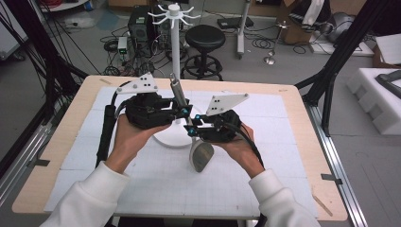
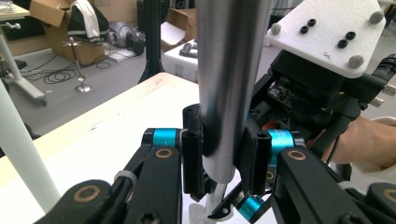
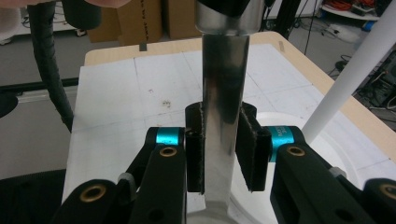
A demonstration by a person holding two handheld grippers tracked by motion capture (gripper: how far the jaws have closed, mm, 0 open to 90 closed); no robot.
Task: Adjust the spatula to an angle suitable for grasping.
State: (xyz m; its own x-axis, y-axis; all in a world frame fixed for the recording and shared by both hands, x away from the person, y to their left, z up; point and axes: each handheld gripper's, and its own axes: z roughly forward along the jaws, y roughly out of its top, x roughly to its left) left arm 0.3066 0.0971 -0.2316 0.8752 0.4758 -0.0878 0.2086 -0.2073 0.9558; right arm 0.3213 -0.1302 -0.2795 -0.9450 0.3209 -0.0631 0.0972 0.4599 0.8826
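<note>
While both grippers clamp the same metal utensil (image 1: pixel 189 124), it hangs tilted above the surface (image 1: pixel 302 156), its steel handle rising toward the white rack (image 1: pixel 175 71) and its broad blade end low between the hands. The left gripper (image 1: pixel 185 111) has its jaws pressed tight on the thick upper handle; the right gripper (image 1: pixel 190 127) has its jaws closed on the flat, narrower neck just below. They sit just beside each other, nearly touching.

The steel is smooth and shiny, so the likeliest trouble, as I judge it, is the handle sliding through the pads if either hand twists or pulls against the other. Two grips so close also leave the heavy blade end free to swing, and it could knock the rack's round base (image 1: pixel 172 137), which lies just behind it.

The surface is a pale wooden top covered with white gridded sheets. Beyond it the room is cluttered: a black stool (image 1: pixel 204 40), cables on the grey floor, cardboard boxes, white foam blocks (image 1: pixel 378 94) at the right.
</note>
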